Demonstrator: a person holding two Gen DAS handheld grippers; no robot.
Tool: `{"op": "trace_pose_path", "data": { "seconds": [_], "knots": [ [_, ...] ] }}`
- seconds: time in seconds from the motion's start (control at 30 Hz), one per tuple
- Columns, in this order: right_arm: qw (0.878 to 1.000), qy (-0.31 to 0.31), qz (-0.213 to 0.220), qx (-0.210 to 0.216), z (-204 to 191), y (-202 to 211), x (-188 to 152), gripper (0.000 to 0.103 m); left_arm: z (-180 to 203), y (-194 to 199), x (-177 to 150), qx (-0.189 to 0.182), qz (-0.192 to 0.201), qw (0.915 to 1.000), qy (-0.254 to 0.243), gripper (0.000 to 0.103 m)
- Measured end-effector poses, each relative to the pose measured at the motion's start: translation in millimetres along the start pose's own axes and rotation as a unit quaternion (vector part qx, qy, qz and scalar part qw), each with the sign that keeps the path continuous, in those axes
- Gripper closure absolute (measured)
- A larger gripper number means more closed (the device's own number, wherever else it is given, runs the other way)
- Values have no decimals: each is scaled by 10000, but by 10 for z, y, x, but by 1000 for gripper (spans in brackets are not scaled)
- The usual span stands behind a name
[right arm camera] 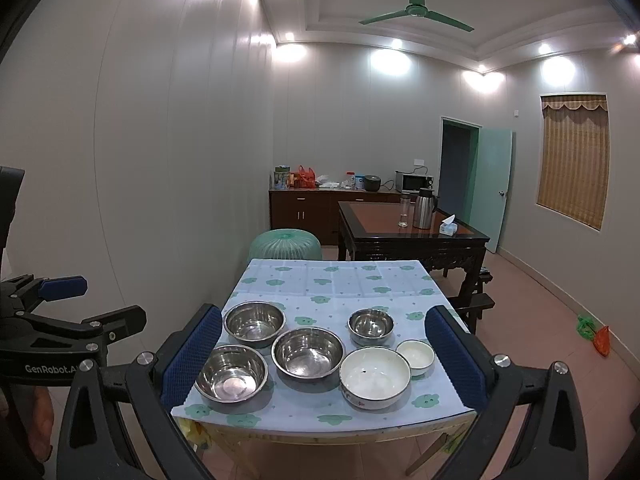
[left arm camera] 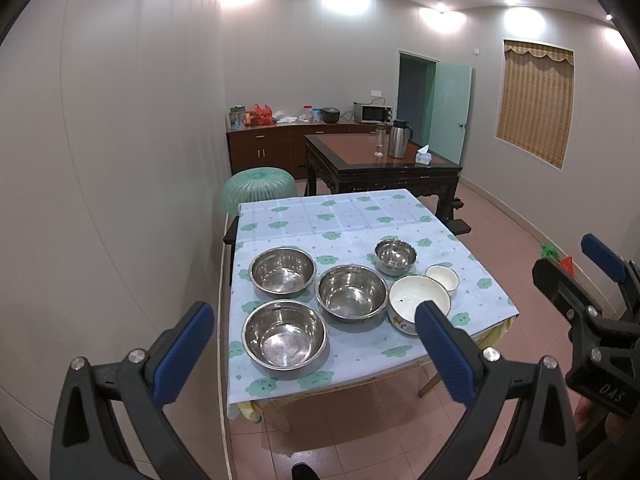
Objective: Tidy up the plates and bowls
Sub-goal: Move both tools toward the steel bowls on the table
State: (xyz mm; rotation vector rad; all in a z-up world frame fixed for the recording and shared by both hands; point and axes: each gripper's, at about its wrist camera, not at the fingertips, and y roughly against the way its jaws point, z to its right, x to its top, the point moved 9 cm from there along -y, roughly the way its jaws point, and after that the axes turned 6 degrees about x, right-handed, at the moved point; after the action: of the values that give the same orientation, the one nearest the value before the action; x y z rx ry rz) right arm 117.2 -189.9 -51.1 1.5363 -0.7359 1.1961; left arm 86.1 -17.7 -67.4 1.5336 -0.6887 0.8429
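Note:
A table with a light blue cloth [left arm camera: 352, 216] [right arm camera: 340, 276] holds three large steel bowls [left arm camera: 285, 338] [left arm camera: 351, 292] [left arm camera: 282, 269], a small steel bowl [left arm camera: 395, 256], a large white bowl [left arm camera: 412, 298] and a small white bowl [left arm camera: 441, 277]. The same bowls show in the right wrist view: steel bowls [right arm camera: 231, 373] [right arm camera: 307, 352] [right arm camera: 254, 322] [right arm camera: 371, 325], white bowls [right arm camera: 374, 376] [right arm camera: 415, 356]. My left gripper [left arm camera: 310, 328] is open and empty, held short of the table. My right gripper [right arm camera: 323, 344] is open and empty, also short of the table; it shows at the right edge of the left wrist view [left arm camera: 576, 268].
A green mesh food cover [left arm camera: 259, 190] sits behind the table by the wall. A dark wooden table [left arm camera: 380, 164] with a thermos [left arm camera: 398, 139] and tissue box stands further back. A cabinet with a microwave [left arm camera: 373, 112] lines the far wall. The floor is tiled.

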Motion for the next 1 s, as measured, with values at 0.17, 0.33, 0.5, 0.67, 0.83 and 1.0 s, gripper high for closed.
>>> {"op": "trace_pose_path", "data": {
  "seconds": [0.17,0.33,0.5,0.67,0.83,1.0],
  "knots": [
    [10000,1,-6,16,2,-6,-1,1,5,-10,-1,20,-5,10000,-2,1],
    [10000,15,-18,26,3,-15,3,1,11,-11,1,21,-3,10000,-7,1],
    [10000,10,-23,24,4,-18,4,1,6,-22,1,24,-12,10000,-2,1],
    [10000,19,-53,44,-14,-43,9,1,-37,-59,12,23,-37,10000,10,1],
    [9999,20,-89,46,-29,-125,9,1,-64,-123,12,33,-84,10000,22,1],
    [9998,7,-168,56,-31,-260,-27,1,-77,-260,23,35,-166,9999,18,1]
  ]
}}
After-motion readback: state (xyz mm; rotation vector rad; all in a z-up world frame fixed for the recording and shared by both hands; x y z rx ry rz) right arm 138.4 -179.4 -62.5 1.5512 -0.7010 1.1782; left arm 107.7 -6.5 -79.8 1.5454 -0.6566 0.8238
